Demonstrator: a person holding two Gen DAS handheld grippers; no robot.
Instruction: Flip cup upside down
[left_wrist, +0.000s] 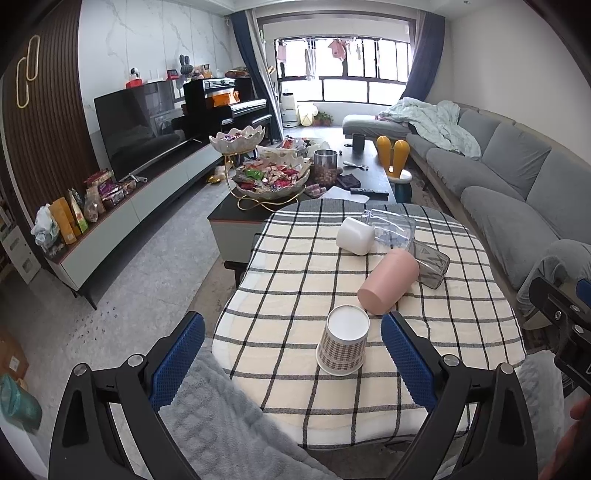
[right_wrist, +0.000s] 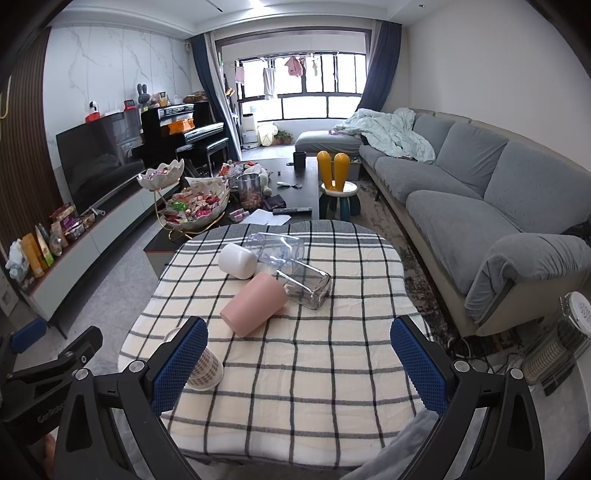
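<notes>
A plaid paper cup (left_wrist: 343, 345) stands upside down near the front of the checked tablecloth (left_wrist: 295, 280); in the right wrist view (right_wrist: 207, 367) my finger partly hides it. A pink cup (left_wrist: 388, 281) (right_wrist: 255, 304) lies on its side behind it. A white cup (left_wrist: 355, 236) (right_wrist: 237, 261), a clear smoky glass (left_wrist: 430, 267) (right_wrist: 306, 286) and a clear plastic cup (left_wrist: 391, 226) (right_wrist: 280, 248) also lie on their sides. My left gripper (left_wrist: 293, 356) is open and empty around the paper cup without touching it. My right gripper (right_wrist: 299, 363) is open and empty above the cloth.
A dark coffee table (left_wrist: 369, 177) with snack bowls (left_wrist: 271, 177) and a jar (left_wrist: 325, 167) stands beyond the table. A grey sofa (right_wrist: 480, 192) runs along the right, a TV unit (left_wrist: 140, 147) along the left, a heater (right_wrist: 561, 343) at right.
</notes>
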